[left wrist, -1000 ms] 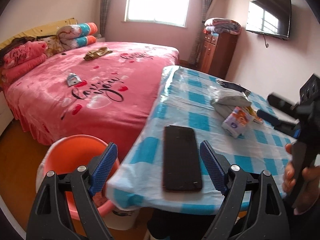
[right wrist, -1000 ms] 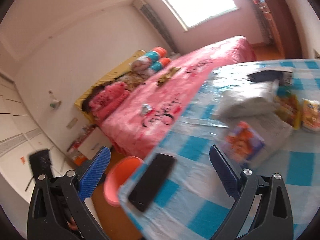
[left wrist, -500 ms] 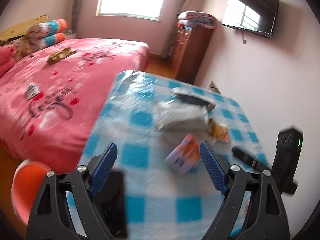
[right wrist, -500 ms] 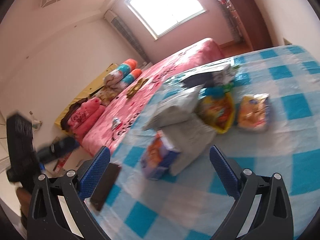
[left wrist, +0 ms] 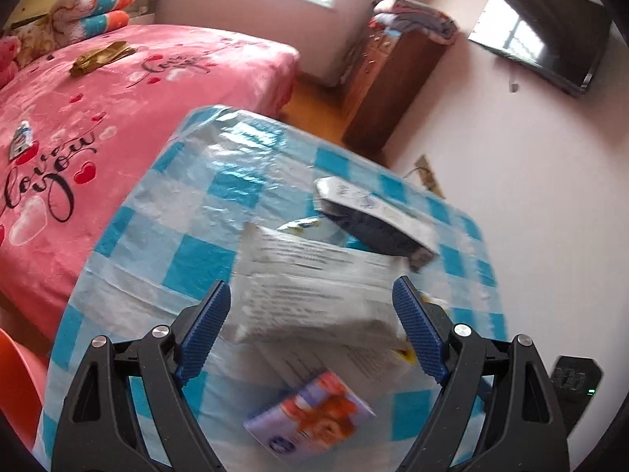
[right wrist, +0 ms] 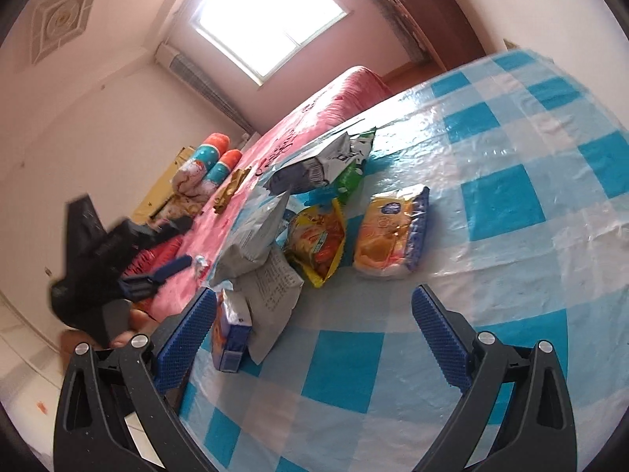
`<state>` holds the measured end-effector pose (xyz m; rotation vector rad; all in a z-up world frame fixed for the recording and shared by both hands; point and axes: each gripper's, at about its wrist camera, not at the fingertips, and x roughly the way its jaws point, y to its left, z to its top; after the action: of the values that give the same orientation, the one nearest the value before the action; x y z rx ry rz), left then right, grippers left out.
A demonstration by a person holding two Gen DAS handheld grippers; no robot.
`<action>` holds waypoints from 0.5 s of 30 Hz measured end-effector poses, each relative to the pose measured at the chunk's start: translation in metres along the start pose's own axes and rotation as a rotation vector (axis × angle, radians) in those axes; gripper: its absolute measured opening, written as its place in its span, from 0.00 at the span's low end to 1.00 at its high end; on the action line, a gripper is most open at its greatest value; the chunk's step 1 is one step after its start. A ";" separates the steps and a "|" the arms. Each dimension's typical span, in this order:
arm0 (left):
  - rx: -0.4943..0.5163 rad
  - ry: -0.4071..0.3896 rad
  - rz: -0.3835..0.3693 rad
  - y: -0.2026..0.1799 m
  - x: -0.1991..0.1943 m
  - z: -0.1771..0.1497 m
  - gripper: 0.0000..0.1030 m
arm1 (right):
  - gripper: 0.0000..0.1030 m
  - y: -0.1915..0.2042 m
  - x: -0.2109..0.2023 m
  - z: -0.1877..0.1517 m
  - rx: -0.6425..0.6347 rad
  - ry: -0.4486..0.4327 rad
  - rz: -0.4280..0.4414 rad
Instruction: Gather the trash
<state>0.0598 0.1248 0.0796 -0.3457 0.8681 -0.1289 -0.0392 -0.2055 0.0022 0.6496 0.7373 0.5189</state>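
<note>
A pile of wrappers lies on the blue-checked table (left wrist: 188, 212). My left gripper (left wrist: 312, 303) is open, and a crumpled grey bag (left wrist: 314, 287) shows between its fingers without touching them. Behind that is a dark and silver bag (left wrist: 373, 216), and nearer me a purple and orange tissue pack (left wrist: 310, 421). My right gripper (right wrist: 314, 303) is open and empty above the table (right wrist: 511, 204). Ahead of it lie the grey bag (right wrist: 255, 236), a yellow snack wrapper (right wrist: 318, 240), an orange and white pack (right wrist: 389, 232) and the tissue pack (right wrist: 230, 330). A hand holds the left gripper (right wrist: 173, 247) at the table's left side.
A pink bed (left wrist: 118, 90) runs along the table's left side, with a gold wrapper (left wrist: 102, 57) and a small packet (left wrist: 21, 141) on it. The rim of an orange bin (left wrist: 15, 373) shows at lower left. A wooden cabinet (left wrist: 389, 90) and wall television (left wrist: 550, 39) stand beyond.
The left gripper moved from the table's near end, past the black phone, up to the pile; phone and most of the bin left its view. The right gripper rolled and came closer to the wrappers.
</note>
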 end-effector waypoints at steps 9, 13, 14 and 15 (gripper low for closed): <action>-0.064 0.060 -0.068 0.010 0.041 0.004 0.83 | 0.95 -0.021 -0.006 0.009 0.058 -0.006 0.031; 0.026 0.084 -0.063 -0.011 0.047 -0.005 0.83 | 0.95 -0.023 -0.010 0.012 0.042 -0.025 0.008; 0.042 0.089 -0.067 -0.015 0.047 -0.007 0.83 | 0.95 -0.022 -0.011 0.012 0.030 -0.031 -0.006; 0.061 0.102 -0.082 -0.023 0.047 -0.012 0.83 | 0.95 -0.022 -0.013 0.012 0.023 -0.033 -0.014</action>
<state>0.0816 0.0883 0.0468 -0.3200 0.9495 -0.2502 -0.0336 -0.2331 -0.0007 0.6725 0.7170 0.4862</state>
